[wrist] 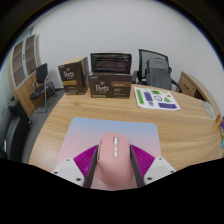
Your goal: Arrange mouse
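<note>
Item 1. Wooden table [70, 108]: long light-brown top, bearing everything below; office chairs stand beyond its far edge.

Item 2. Mouse mat [80, 135]: pale pink and blue, lying flat on the near end of the table, under and ahead of the fingers.

Item 3. Cardboard boxes: one dark box [110, 86] at the far middle of the table, with a black tray-like object on top, and a smaller box [73, 75] just to its left.

Item 4. Printed sheet [155, 99]: white with green and dark markings, lying flat near the far right edge, well apart from the mat.

Item 5. Gripper [115, 163]: its two fingers, each with a magenta pad [87, 158], lie close against the flanks of the mouse; no gap is seen at either side, so it appears clamped on the mouse.

Item 6. Mouse [114, 160]: pink, with a scroll wheel along its midline, held between the fingers over the near edge of the mat. Handling, as a judgement: light, rigid plastic shell, smooth and curved (so likely to slip or twist under a loose pinch), not fragile. Best taken across its two long sides at the waist, low on the body, clear of buttons and wheel.
</note>
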### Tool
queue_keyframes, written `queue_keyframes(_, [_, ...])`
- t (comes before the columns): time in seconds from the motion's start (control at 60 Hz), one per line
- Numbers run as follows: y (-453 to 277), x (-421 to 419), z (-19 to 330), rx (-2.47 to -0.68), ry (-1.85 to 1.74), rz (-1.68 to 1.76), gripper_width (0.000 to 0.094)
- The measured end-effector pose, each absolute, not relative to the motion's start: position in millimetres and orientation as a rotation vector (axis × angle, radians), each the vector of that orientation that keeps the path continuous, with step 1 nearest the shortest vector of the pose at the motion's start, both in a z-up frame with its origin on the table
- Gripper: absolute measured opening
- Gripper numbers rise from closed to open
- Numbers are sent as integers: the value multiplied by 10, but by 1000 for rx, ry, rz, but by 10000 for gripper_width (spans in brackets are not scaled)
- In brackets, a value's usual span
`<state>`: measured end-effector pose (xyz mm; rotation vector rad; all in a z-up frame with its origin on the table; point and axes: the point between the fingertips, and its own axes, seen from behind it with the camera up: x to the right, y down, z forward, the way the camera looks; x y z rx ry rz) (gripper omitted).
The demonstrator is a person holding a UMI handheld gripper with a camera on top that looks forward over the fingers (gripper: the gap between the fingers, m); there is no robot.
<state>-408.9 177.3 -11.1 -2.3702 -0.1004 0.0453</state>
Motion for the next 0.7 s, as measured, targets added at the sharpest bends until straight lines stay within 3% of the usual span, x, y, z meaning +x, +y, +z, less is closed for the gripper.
queue_keyframes(0.067, [1736, -4118, -54, -2372, -107, 68, 857])
queue_keyframes(0.283, [1248, -4031, 341, -2312, -61, 70, 833])
queue_keyframes(0.7, [-626, -3783, 1386, -2199, 47, 180, 834])
